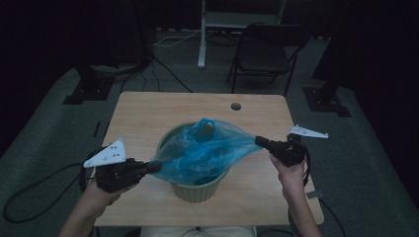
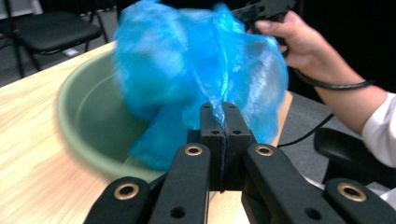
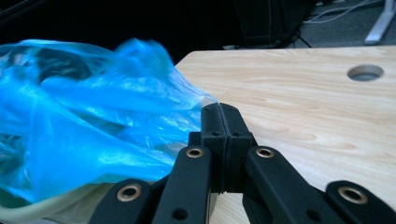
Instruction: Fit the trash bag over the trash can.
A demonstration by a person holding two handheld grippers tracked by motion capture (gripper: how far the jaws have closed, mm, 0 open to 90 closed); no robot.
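Two tools, your left tool (image 1: 154, 167) and right tool (image 1: 259, 141), each pinch a bag (image 1: 202, 150) edge, stretching it wide so its mouth fits over the bin (image 1: 197, 190).

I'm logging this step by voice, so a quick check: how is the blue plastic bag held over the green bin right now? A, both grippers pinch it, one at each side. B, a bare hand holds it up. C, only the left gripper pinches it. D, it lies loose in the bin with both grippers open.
A: the left gripper and right gripper are each shut on an edge of the blue bag, stretching it over the green bin.
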